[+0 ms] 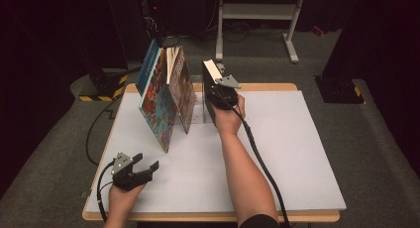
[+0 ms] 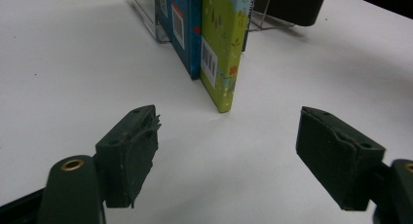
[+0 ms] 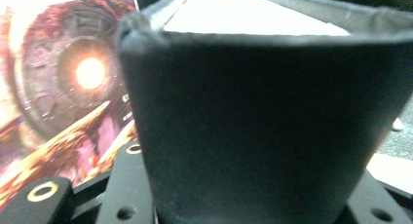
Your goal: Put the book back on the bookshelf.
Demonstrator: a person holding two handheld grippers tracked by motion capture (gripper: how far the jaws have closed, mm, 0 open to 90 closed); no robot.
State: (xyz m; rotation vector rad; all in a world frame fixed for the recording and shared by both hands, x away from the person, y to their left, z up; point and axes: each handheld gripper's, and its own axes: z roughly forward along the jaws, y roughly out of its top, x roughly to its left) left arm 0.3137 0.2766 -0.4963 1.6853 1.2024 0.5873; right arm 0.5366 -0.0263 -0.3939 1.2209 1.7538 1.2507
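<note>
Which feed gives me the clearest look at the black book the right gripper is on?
The high view: it shows the whole black book standing upright, right of the leaning colourful books, with the right gripper on it. The right gripper view shows its black spine close up and blurred. The left gripper view shows a dark corner.

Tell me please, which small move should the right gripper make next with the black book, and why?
Probably move the thick black hardcover book left toward the leaning colourful picture books. The right gripper has its jaws shut on it at the clear acrylic book stand, a gap separates it from that row, and the left gripper rests open, idle.
</note>
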